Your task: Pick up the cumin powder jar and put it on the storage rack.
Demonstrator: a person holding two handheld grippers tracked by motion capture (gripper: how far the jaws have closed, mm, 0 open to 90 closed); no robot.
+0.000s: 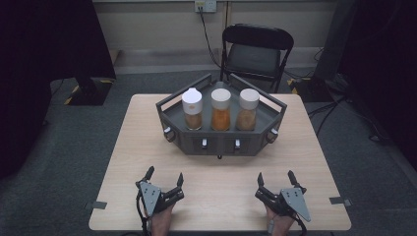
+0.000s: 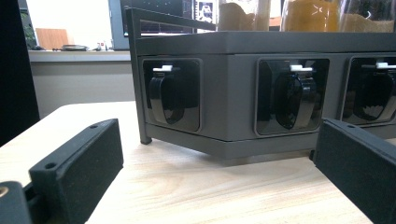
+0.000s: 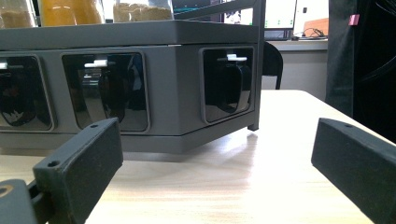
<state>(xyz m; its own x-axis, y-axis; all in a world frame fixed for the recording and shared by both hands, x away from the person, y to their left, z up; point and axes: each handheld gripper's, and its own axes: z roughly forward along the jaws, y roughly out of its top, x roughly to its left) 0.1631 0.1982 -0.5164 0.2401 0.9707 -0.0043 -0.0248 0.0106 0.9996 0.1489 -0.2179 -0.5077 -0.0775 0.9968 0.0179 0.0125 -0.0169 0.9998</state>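
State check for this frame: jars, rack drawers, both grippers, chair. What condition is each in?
Left jar: upright, capped, in the rack.
Middle jar: upright, capped, orange contents.
Right jar: upright, capped.
Rack: standing on the table, drawers shut.
Left gripper: open, holding nothing.
Right gripper: open, holding nothing.
Folding chair: unfolded, unoccupied.

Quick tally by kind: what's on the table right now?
Spice jars with white lids: 3, left, middle, right
Dark grey rack holding them: 1
Handheld grippers, fingers spread open: 2, left gripper, right gripper
Total: 6
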